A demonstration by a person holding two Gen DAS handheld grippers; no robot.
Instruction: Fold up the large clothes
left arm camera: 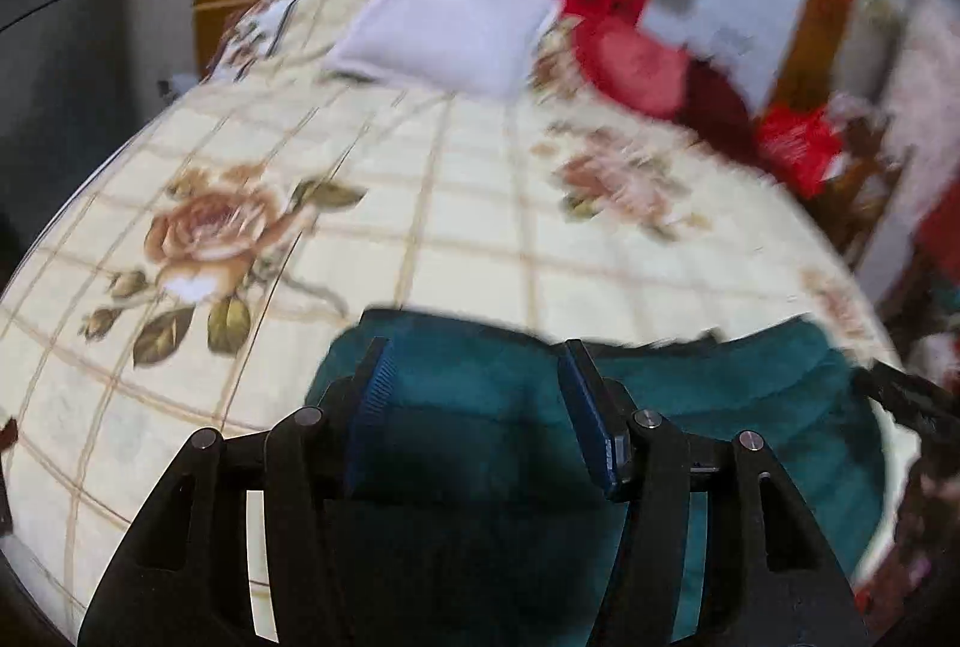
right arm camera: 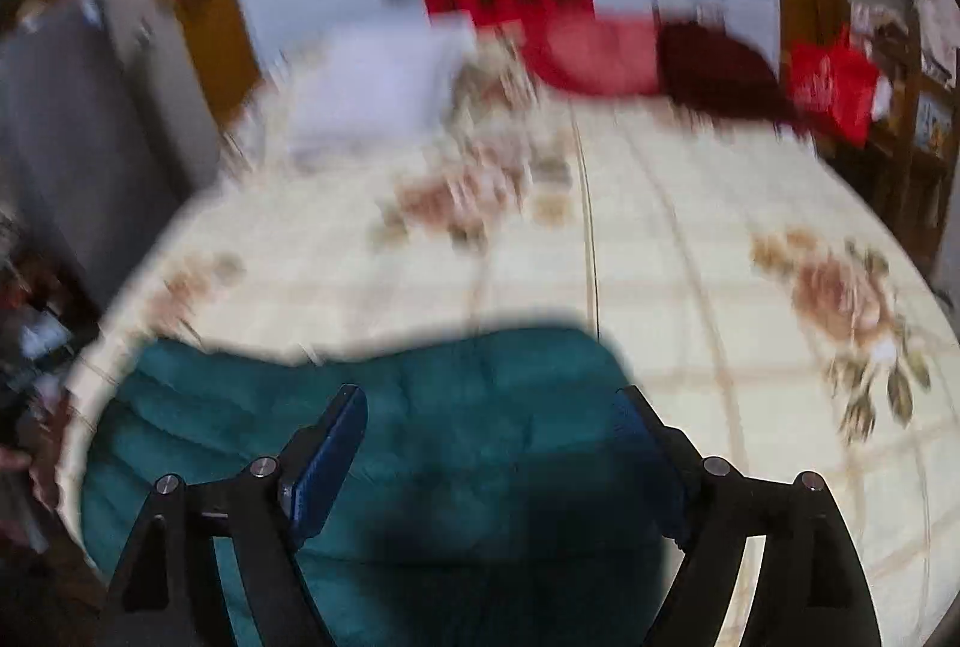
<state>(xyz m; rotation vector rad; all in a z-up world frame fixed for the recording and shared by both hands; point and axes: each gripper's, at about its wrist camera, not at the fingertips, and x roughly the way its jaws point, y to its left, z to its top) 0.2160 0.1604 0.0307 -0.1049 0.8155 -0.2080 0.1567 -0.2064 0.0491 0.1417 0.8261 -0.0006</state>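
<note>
A teal quilted garment (left arm camera: 750, 407) lies on the near edge of a bed with a cream floral cover (left arm camera: 456, 203). My left gripper (left arm camera: 474, 353) is open, its blue pads spread above the garment's left part, holding nothing. In the right wrist view the same garment (right arm camera: 468, 407) fills the lower middle, and my right gripper (right arm camera: 489, 401) is open above it, also empty. The bed cover (right arm camera: 690, 257) stretches beyond. Both views are blurred by motion.
A white pillow (left arm camera: 444, 29) and red pillows (left arm camera: 636, 65) lie at the head of the bed. The white pillow (right arm camera: 378, 95), a red cushion (right arm camera: 594, 53) and dark red bedding (right arm camera: 720, 71) show in the right view. Furniture with a red bag (right arm camera: 834, 83) stands at the right.
</note>
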